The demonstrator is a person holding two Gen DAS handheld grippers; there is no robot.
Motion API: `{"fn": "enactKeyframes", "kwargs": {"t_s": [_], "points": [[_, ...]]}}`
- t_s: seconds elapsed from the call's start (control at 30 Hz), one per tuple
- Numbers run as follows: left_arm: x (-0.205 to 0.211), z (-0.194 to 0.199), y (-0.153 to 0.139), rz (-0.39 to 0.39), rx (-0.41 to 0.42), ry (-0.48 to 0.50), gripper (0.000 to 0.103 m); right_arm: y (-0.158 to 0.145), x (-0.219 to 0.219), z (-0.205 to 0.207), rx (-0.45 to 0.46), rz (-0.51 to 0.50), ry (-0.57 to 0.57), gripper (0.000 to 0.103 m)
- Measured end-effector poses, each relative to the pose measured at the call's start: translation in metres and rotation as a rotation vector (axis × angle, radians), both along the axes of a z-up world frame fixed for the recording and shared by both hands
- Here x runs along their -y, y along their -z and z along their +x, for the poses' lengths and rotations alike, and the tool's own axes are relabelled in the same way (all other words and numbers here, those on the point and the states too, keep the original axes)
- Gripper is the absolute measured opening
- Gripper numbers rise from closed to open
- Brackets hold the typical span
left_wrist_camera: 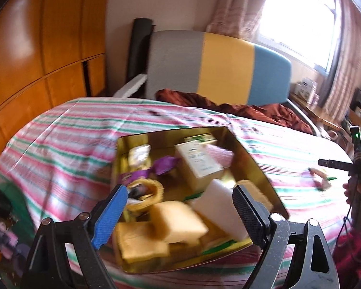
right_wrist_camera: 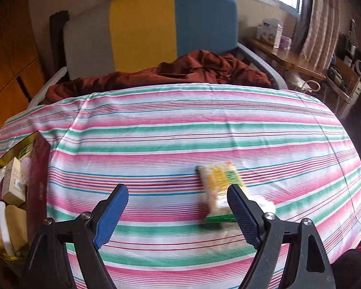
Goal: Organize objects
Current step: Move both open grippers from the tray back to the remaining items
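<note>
In the left wrist view, the left gripper [left_wrist_camera: 180, 213] is in the lower half of the frame, with its jaws wide apart and nothing between them. Behind the fingers, in the centre and lower centre, stands an open gold box [left_wrist_camera: 255, 161] on the striped bedsheet [left_wrist_camera: 67, 142]. Inside it lie several things, blurred by motion: a white carton [left_wrist_camera: 199, 160] near the top, a purple wrapper [left_wrist_camera: 164, 165] to its left, a yellow ring-shaped item [left_wrist_camera: 148, 193] at lower left, a white block [left_wrist_camera: 219, 204] at right, and tan spongy pieces [left_wrist_camera: 178, 222] at the bottom. At the right edge of the frame is the right gripper [left_wrist_camera: 335, 163], seen from the side, and near it on the sheet lies a small snack packet [left_wrist_camera: 321, 178].

In the right wrist view, the right gripper [right_wrist_camera: 178, 213] has its jaws apart too, holding nothing. The snack packet [right_wrist_camera: 219, 190] lies on the striped bedsheet [right_wrist_camera: 180, 130] in the lower centre-right, just at the right finger and partly behind it; I cannot tell if they touch. The gold box [right_wrist_camera: 37, 168] is at the left edge, well apart from the packet. At the top are a headboard [right_wrist_camera: 156, 29] in grey, yellow and blue, and a dark red blanket [right_wrist_camera: 192, 69] under it.
</note>
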State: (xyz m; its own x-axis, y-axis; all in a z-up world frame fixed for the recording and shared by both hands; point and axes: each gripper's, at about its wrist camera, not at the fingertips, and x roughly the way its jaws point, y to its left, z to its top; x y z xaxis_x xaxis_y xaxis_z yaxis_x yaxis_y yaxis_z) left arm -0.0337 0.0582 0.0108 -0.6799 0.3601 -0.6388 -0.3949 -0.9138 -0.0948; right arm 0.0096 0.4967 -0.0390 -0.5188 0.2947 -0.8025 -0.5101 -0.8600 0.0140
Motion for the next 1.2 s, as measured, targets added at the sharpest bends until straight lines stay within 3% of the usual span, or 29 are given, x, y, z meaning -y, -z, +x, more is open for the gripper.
{"fn": "enactKeyframes", "kwargs": {"t_s": [0.2,0.37,0.57,0.67,0.77,1.0,1.2], "points": [[-0.057,0.006,-0.005,-0.022,-0.001,0.140,0.089,0.002,-0.069,0.034,-0.018,-0.049,0.162,0.086],[-0.111,0.014,-0.003,-0.049,0.009,0.271,0.089,0.022,-0.110,0.059,-0.060,-0.218,0.293,0.086],[-0.172,0.024,0.011,-0.084,0.047,0.391,0.089,0.030,-0.108,0.052,-0.037,-0.251,0.267,0.086],[-0.201,0.022,0.018,-0.076,0.106,0.438,0.089,0.025,-0.104,0.052,-0.040,-0.216,0.273,0.086],[-0.236,0.015,0.024,-0.052,0.183,0.481,0.089,0.030,-0.112,0.060,-0.063,-0.287,0.312,0.086],[-0.327,0.002,0.032,-0.030,0.325,0.573,0.089,0.023,-0.142,0.100,-0.171,-0.328,0.519,0.086],[-0.405,-0.014,0.050,-0.041,0.471,0.600,0.089,0.016,-0.149,0.115,-0.250,-0.365,0.555,0.086]]}}
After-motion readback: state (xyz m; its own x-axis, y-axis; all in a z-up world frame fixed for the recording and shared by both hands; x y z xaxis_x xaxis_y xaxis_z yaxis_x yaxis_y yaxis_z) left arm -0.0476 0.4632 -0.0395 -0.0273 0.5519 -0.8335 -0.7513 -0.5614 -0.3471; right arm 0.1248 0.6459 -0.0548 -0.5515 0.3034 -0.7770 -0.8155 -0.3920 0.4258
